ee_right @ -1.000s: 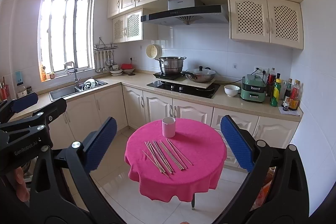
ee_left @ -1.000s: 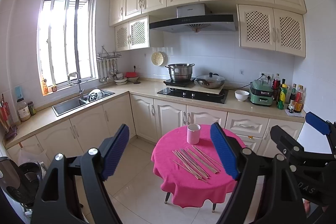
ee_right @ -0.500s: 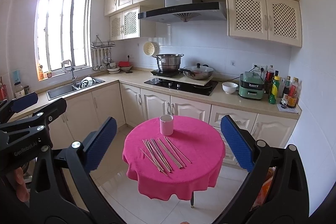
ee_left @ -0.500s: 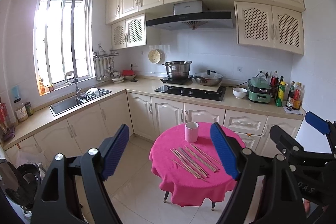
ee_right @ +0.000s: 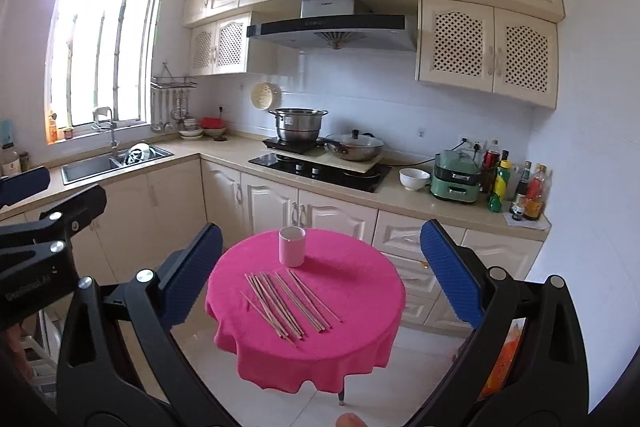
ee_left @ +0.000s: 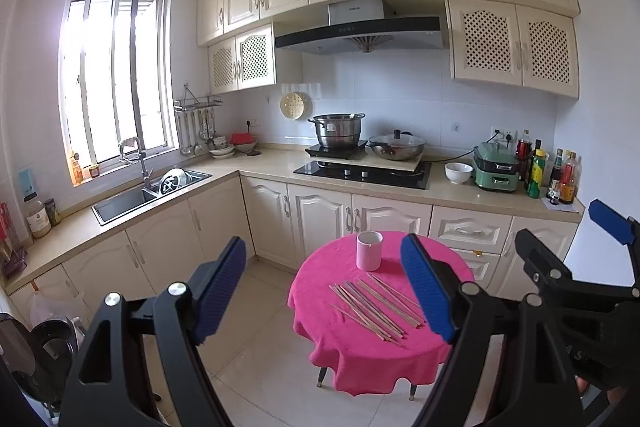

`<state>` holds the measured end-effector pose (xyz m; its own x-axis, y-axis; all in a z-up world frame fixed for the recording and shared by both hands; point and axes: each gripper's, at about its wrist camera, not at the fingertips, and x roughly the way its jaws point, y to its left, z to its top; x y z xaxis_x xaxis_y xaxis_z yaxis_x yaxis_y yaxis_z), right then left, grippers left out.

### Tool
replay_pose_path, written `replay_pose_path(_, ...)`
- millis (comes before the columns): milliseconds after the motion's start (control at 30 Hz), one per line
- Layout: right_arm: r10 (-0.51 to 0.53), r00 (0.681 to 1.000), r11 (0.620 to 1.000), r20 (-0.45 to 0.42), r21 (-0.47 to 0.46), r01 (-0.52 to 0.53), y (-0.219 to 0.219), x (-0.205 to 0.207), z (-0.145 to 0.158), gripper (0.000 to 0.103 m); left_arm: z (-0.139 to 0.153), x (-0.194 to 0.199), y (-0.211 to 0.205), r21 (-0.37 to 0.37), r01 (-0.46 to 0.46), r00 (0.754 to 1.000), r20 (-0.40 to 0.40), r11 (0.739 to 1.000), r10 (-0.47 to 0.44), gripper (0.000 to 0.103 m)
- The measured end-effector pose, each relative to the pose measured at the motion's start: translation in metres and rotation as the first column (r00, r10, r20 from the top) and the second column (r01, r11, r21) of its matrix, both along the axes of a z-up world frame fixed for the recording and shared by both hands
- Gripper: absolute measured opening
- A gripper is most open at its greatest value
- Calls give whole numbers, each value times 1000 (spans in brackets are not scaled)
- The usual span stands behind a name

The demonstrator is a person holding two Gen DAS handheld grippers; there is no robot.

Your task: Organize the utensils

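Several wooden chopsticks [ee_left: 374, 303] lie loose on a small round table with a pink cloth [ee_left: 360, 355]; they also show in the right wrist view [ee_right: 286, 301]. A pink cup [ee_left: 369, 250] stands upright behind them, also in the right wrist view [ee_right: 291, 246]. My left gripper [ee_left: 324, 291] is open and empty, held well back from the table. My right gripper [ee_right: 320, 275] is open and empty, also well back. Each gripper shows at the edge of the other's view.
An L-shaped counter [ee_left: 452, 193] with cabinets runs behind the table, with a sink [ee_left: 132, 197], a hob with a pot [ee_left: 338, 131] and a pan [ee_left: 396, 147], a bowl [ee_left: 458, 173] and bottles [ee_left: 560, 175]. Tiled floor [ee_left: 260, 367] surrounds the table.
Both views have shifted slightly; the table sits a little further left and higher in frame. Both grippers stay open. The chopsticks and cup have not moved on the table.
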<state>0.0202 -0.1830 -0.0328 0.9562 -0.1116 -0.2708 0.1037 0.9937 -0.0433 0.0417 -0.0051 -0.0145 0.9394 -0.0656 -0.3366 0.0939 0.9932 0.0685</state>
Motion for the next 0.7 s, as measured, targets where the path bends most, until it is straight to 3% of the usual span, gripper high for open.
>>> replay_pose_path(433, 135, 986, 989, -98, 68, -129, -8, 54, -20, 97, -29, 52, 4, -32, -46, 996, -76, 998, 44, 78)
replay_pose_path(633, 207, 954, 974, -216, 137, -180, -34, 124, -58, 97, -60, 110, -16, -27, -64, 985, -160, 998, 59, 78)
replay_pose_path(700, 218, 941, 973, -258, 137, -188, -44, 152, -74, 97, -80, 145, -24, -45, -68, 971, -233, 997, 56, 78)
